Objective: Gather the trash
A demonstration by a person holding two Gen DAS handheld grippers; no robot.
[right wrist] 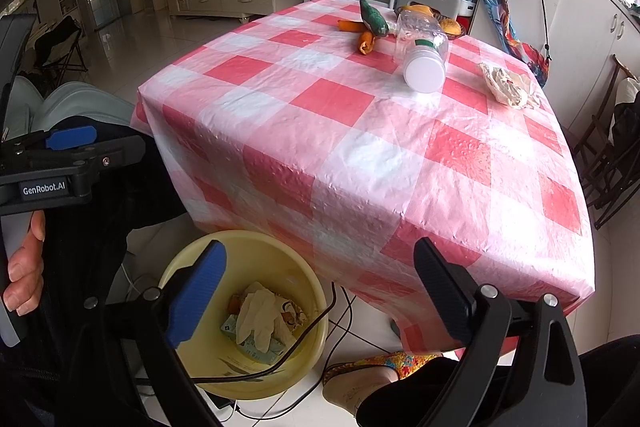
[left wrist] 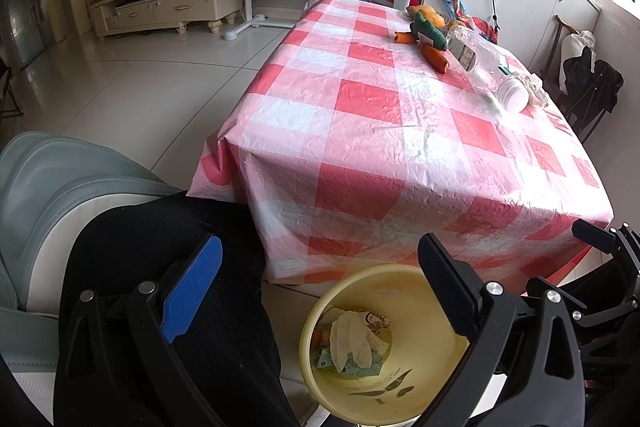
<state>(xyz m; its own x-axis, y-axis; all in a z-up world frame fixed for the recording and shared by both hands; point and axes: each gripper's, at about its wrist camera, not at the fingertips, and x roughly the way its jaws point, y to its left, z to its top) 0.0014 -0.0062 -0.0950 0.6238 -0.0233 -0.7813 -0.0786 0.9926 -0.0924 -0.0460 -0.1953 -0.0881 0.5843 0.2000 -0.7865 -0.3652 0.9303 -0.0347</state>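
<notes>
Both the left gripper (left wrist: 320,291) and right gripper (right wrist: 320,287) gape wide and empty above the yellow bin (right wrist: 276,255) at lower centre. On the checked surface (right wrist: 360,131), upper right, lie a bottle (right wrist: 420,47), crumpled paper (right wrist: 508,87) and peels (right wrist: 366,41).

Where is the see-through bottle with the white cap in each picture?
Left wrist view: the clear bottle lies on its side at the upper right, on the far right part of the checked tablecloth.
Right wrist view: the bottle lies upper centre-right, white cap toward the camera.
Shared landmark: the green and orange scraps just left of the bottle in both views.
</notes>
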